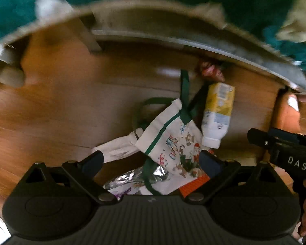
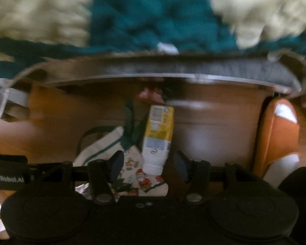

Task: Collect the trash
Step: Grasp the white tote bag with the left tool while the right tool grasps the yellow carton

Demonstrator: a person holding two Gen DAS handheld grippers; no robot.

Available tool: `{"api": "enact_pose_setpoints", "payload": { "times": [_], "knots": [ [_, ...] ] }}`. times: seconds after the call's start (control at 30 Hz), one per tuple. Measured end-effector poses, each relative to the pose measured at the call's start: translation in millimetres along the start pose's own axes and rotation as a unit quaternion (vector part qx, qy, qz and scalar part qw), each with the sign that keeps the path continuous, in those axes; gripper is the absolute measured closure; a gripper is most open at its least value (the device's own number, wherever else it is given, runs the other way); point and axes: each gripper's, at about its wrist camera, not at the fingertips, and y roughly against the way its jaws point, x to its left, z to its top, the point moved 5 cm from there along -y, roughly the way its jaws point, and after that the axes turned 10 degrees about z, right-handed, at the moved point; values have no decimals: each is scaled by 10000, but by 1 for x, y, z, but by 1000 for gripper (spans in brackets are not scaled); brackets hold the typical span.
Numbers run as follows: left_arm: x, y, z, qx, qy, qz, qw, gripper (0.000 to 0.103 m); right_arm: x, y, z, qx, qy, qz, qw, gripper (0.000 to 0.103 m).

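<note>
A teal and cream shag rug [image 2: 153, 16] fills the far part of both views, blurred. Nearer lies a wood floor [image 1: 51, 106], with a grey-edged cardboard flap [image 1: 214, 42] running across its far side. An orange object with white patches [image 2: 275, 134] stands on the floor at far right; what it is cannot be told. In the middle of the floor lies a white fabric bag with green trim and a Christmas print [image 1: 173, 136], crumpled, its green handles [image 1: 184, 85] trailing toward the flap. A yellow and white plastic bottle [image 1: 217, 110] lies on its side just right of the bag, white cap toward the near side, touching the bag's edge. A small red wrapper [image 1: 211, 70] sits beyond the bottle, partly under the flap. Crinkled silver foil [image 1: 132, 177] and an orange piece [image 1: 193, 185] show at the bag's near edge, partly hidden by the left gripper [image 1: 151, 159], whose fingers stand wide apart over the bag, holding nothing. The right gripper [image 2: 151, 163] is also spread wide and empty, the bottle's cap end lying between its fingertips; contact cannot be told
</note>
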Motion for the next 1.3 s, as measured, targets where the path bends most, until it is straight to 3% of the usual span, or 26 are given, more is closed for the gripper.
{"api": "enact_pose_setpoints", "payload": {
  "times": [0.2, 0.47, 0.63, 0.7, 0.93, 1.1, 1.3],
  "knots": [
    [-16, -58, -4, 510, -68, 132, 9986, 3, -24, -53, 5, 312, -354, -94, 9988, 49],
    [-18, -95, 2, 581, 173, 248, 9979, 5, -33, -100, 15, 443, -563, -64, 9974, 49],
    [-21, -109, 6, 677, 244, 7, 9974, 36, -36, -116, 20, 520, -665, -33, 9964, 49],
    [-21, -111, 7, 648, 230, 49, 9976, 39, -35, -123, 21, 513, -620, -93, 9967, 49],
    [-23, -102, 7, 428, 149, -69, 9989, 66, -36, -133, 17, 469, -408, -335, 9975, 51],
    [-28, -89, 6, 336, -27, -144, 9993, 75, -29, -118, 14, 366, 73, -669, 9971, 53],
    [-35, -49, 2, 162, -169, -179, 9996, 83, -29, -70, 5, 160, 31, -750, 9971, 53]
  ]
}}
